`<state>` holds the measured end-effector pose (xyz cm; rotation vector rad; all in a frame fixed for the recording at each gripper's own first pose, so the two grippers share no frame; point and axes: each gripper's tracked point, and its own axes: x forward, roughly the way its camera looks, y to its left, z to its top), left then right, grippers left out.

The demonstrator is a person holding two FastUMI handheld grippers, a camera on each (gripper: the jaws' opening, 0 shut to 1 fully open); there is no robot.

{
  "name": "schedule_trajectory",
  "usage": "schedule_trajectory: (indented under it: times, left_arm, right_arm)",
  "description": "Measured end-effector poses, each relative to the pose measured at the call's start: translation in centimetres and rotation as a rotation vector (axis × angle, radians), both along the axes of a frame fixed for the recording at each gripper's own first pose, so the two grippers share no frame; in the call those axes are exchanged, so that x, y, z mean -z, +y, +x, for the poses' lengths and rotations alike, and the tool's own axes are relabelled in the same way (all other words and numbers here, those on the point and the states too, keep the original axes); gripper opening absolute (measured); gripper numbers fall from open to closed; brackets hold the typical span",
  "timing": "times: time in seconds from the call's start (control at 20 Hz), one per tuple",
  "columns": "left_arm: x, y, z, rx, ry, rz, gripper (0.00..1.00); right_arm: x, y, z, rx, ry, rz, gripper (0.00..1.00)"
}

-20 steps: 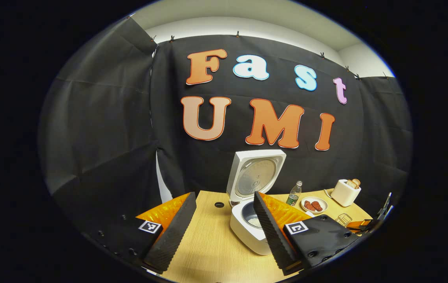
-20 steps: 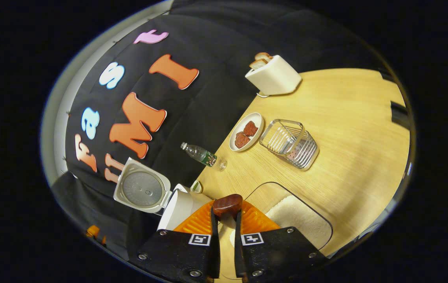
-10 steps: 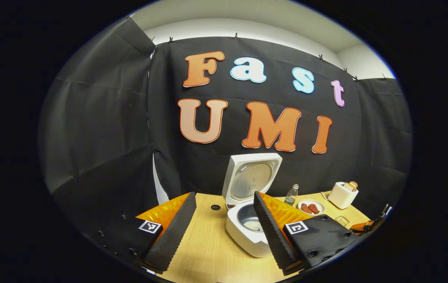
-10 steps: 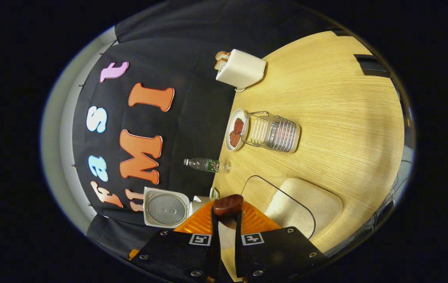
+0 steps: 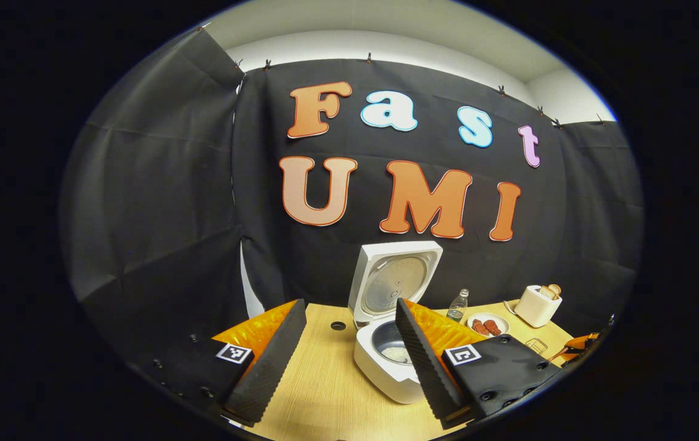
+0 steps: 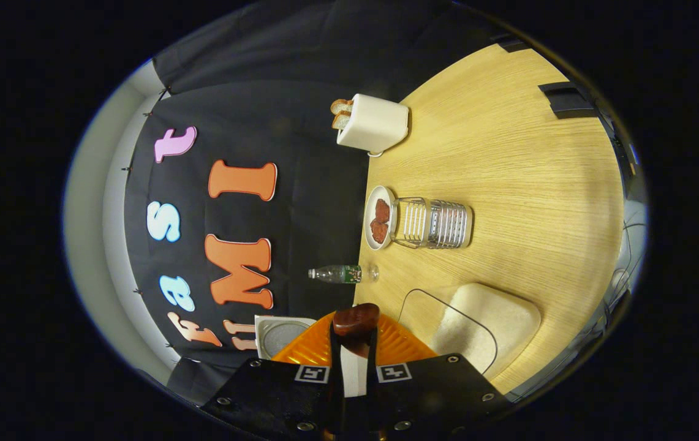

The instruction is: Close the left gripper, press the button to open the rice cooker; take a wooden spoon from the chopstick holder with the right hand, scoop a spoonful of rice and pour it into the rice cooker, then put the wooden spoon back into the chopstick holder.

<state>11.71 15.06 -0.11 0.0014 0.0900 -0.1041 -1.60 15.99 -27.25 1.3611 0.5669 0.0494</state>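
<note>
The left tongs [image 5: 344,343] stand wide apart, holding nothing, above the desk [image 5: 318,392]. Just beyond them sits the rice cooker [image 5: 386,367], its lid [image 5: 395,283] raised upright and a little rice in the pot. The right tongs [image 6: 354,343] are closed tight on the wooden spoon [image 6: 356,319], whose dark end sticks out past the tips. The chopstick holder [image 6: 434,223] stands farther off on the desk, touching a plate [image 6: 377,219], with a tray of rice [image 6: 484,321] nearer the tongs.
</note>
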Motion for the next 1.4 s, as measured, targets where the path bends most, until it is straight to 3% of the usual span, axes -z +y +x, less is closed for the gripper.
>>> schedule_trajectory:
  times: [0.9, 1.4]
  left_arm:
    - [0.6, 3.6, 0.5, -0.063, -0.005, -0.032, 0.99]
    - [1.3, 6.9, 1.4, -0.116, 0.013, -0.061, 0.99]
  right_arm:
    - [-8.3, 11.0, 8.0, -0.129, -0.102, 0.098, 0.14]
    - [-11.4, 20.6, 14.3, -0.217, -0.177, 0.031, 0.14]
